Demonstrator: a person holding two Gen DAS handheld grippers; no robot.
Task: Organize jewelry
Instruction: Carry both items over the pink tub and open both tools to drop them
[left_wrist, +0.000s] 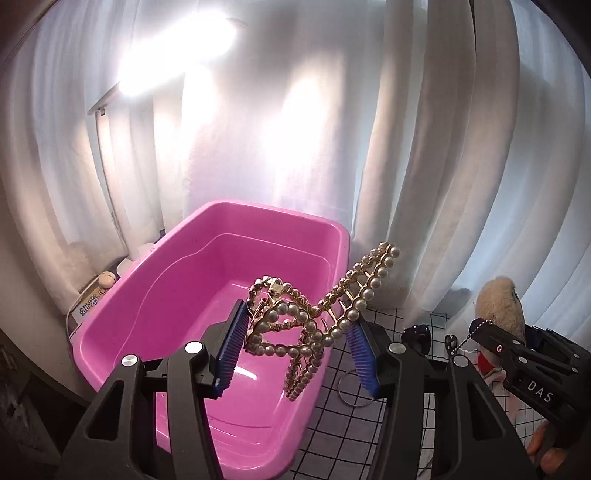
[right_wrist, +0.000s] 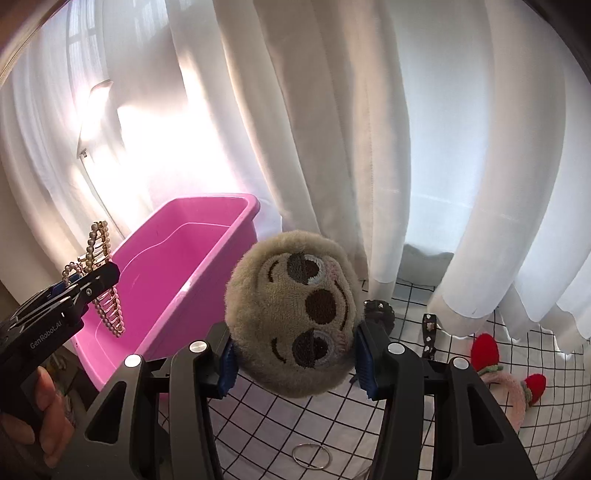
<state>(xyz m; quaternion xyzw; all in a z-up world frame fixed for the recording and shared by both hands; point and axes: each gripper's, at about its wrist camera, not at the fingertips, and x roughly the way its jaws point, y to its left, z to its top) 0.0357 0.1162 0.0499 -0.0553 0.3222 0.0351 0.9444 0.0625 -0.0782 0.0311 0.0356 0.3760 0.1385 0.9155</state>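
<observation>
My left gripper (left_wrist: 295, 343) is shut on a gold hair claw set with pearls (left_wrist: 314, 317) and holds it above the near right part of a pink plastic tub (left_wrist: 207, 288). The claw also shows in the right wrist view (right_wrist: 101, 280), hanging over the tub (right_wrist: 177, 273). My right gripper (right_wrist: 293, 363) is shut on a beige plush sloth-face charm (right_wrist: 295, 314), held above the checked cloth right of the tub. The charm with its ball chain shows in the left wrist view (left_wrist: 498, 306).
A checked white cloth (right_wrist: 332, 424) covers the table. On it lie a metal ring (right_wrist: 310, 456), a black studded hair tie (right_wrist: 380, 310), a black clip (right_wrist: 428, 334) and a pink headband with red strawberries (right_wrist: 509, 387). White curtains (right_wrist: 369, 147) hang close behind.
</observation>
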